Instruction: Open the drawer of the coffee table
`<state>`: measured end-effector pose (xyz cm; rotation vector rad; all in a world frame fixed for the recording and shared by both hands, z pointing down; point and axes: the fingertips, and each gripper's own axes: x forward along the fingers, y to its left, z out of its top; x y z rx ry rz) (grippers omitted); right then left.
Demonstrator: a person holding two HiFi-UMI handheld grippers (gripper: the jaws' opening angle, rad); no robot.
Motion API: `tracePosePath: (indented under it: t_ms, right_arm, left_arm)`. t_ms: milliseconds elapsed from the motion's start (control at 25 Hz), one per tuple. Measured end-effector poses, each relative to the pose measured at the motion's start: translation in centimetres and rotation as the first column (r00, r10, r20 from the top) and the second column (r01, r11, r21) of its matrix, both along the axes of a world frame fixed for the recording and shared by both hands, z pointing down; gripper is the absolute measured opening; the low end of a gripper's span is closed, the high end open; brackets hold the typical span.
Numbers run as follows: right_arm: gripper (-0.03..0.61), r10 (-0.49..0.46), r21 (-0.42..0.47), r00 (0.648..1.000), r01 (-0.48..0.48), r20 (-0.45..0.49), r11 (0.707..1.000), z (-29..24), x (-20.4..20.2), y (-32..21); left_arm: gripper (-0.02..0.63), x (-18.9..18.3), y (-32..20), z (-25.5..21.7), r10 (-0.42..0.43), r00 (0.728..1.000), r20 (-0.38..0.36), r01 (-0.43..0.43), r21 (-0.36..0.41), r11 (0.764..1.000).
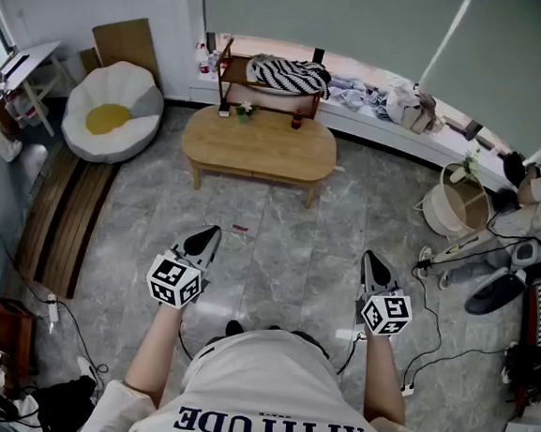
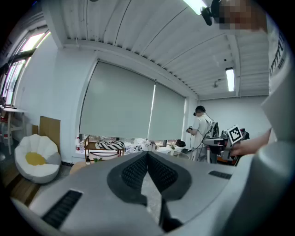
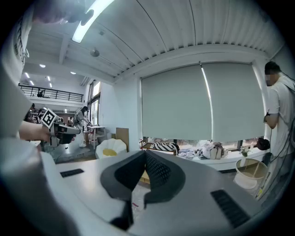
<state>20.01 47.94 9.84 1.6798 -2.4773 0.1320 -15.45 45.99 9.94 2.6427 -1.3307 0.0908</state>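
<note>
I have the coffee table [image 1: 258,148] at the far side of the room, just in front of the window ledge [image 1: 372,125]. It is an oval wooden table, and its long axis runs left to right across my head view, one long side facing me. From here I cannot make out the drawer front on that side.

Both claws are held near me, well apart from the table and pointing towards it, about level. The left gripper [image 1: 212,232] has its jaws together with nothing between them, and the right gripper [image 1: 369,258] is closed and empty in the same way.

On the far edge of the tabletop stand a small potted plant [image 1: 245,110], a dark little bottle [image 1: 296,120] and another small dark object [image 1: 224,111] that I cannot identify. Just behind the table is a low wooden rack [image 1: 228,75] carrying a zebra-striped cushion [image 1: 288,73].

A white egg-shaped beanbag [image 1: 110,112] sits to the table's left, and a slatted wooden bench [image 1: 63,225] runs along the left wall nearer to me. A round basket [image 1: 455,210] stands to the right. Grey marble floor [image 1: 286,249] lies between my claws and the table, and a small red scrap [image 1: 239,227] rests on it just ahead of the left gripper. Another person [image 2: 201,131] stands off to the right.
</note>
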Motion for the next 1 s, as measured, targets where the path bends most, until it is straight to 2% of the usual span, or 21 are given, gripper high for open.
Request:
tracePosePath:
  t_ms: [440,1000]
  right_arm:
    - [0.018,-0.001,0.001,1.0,0.001,0.002,1.0,0.1,-0.3,1.2]
    - [0.018,0.015,-0.013,1.0,-0.015,0.018,1.0,0.4,-2.8,2.4]
  left_arm:
    - [0.02,-0.2,1.0,0.1,0.001,1.0,-0.005,-0.001,0.002,1.0]
    - [0.02,-2.4,1.7,0.7,0.024,1.0,-0.005,-0.024,-0.01,1.0]
